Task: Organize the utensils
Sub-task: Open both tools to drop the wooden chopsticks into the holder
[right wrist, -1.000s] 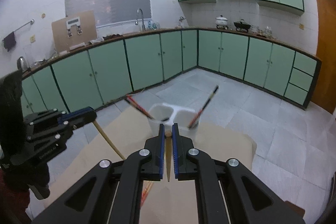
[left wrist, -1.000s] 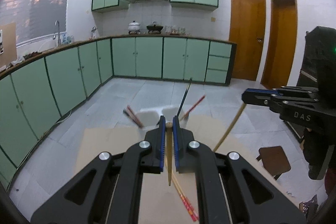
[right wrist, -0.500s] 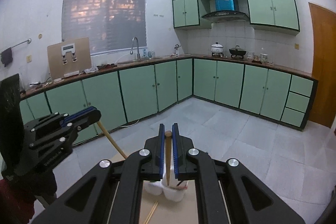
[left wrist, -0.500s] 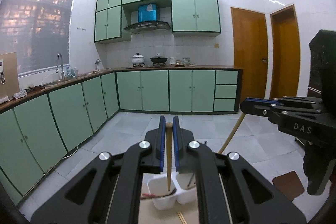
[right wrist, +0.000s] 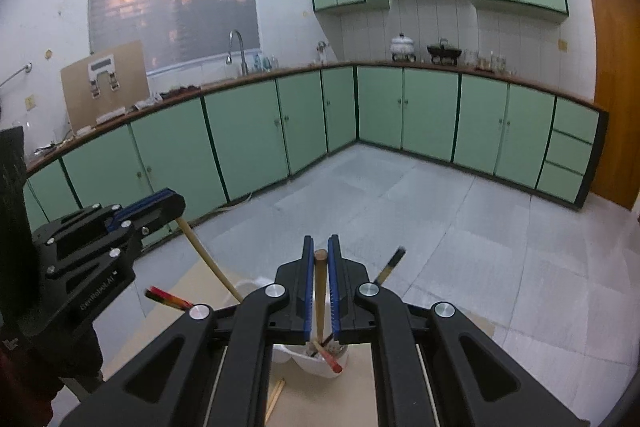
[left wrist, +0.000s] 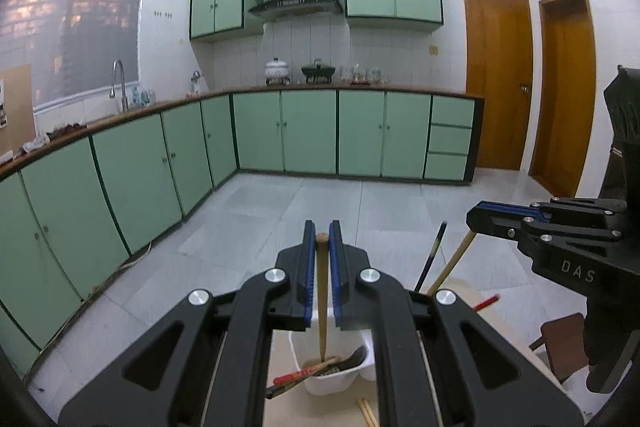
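Your left gripper (left wrist: 322, 231) has its jaws pinched on a light wooden chopstick (left wrist: 321, 291), which hangs tip-down between the blue pads. Its point sits just inside the white utensil holder (left wrist: 332, 381) below the jaws, in the compartment that already holds a red-handled chopstick and some dark utensils. A loose pair of chopsticks (left wrist: 366, 415) lies on the bench just right of that holder.

Your right gripper (right wrist: 320, 245) is likewise clamped on a second wooden chopstick (right wrist: 319, 303), its tip down among the utensils in the holder's other compartment (right wrist: 320, 367). A dark chopstick (right wrist: 390, 267) leans out to the right of these jaws, a red and black one (right wrist: 168, 297) to the left. Tan bench surface (right wrist: 360, 399) shows under the holder.
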